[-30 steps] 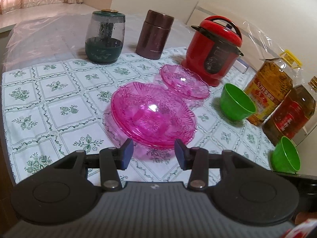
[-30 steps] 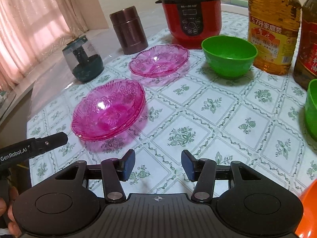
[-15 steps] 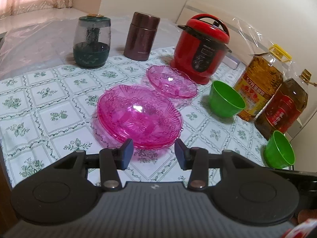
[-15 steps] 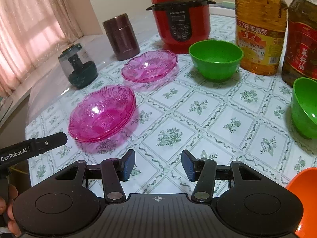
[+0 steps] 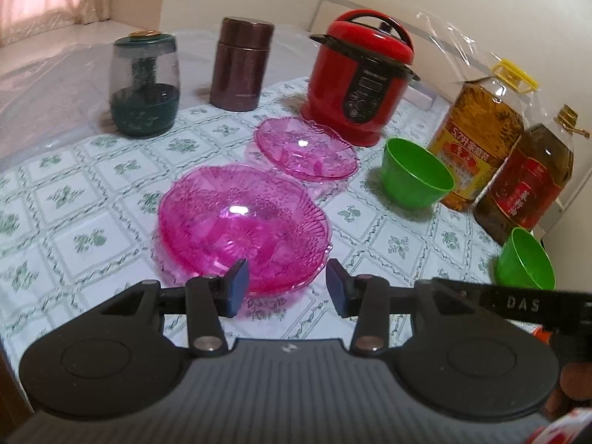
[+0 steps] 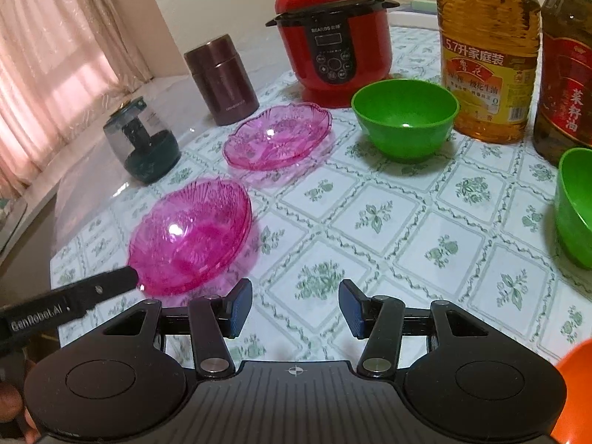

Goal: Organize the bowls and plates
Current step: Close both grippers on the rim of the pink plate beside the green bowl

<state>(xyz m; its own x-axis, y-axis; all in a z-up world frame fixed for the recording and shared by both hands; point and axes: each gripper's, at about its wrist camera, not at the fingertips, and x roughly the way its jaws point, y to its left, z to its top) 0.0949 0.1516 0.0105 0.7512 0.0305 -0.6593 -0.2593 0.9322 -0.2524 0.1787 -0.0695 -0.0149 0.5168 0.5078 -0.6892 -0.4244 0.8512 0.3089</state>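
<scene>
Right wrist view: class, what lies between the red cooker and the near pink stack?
The single pink plate lies between the red cooker and the pink stack.

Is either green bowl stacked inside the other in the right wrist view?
No: one green bowl stands before the oil bottle, the other green bowl apart at the right edge.

**My two claws, up close**

My left gripper [image 5: 286,286] and right gripper [image 6: 295,308] match: matte black linkage arms, round black discs on either side, silver rivets behind dark blue ribbed pads [image 6: 240,305], and a grey ridged body below. White "GenRobot.AI" lettering runs along the left one's side.
</scene>
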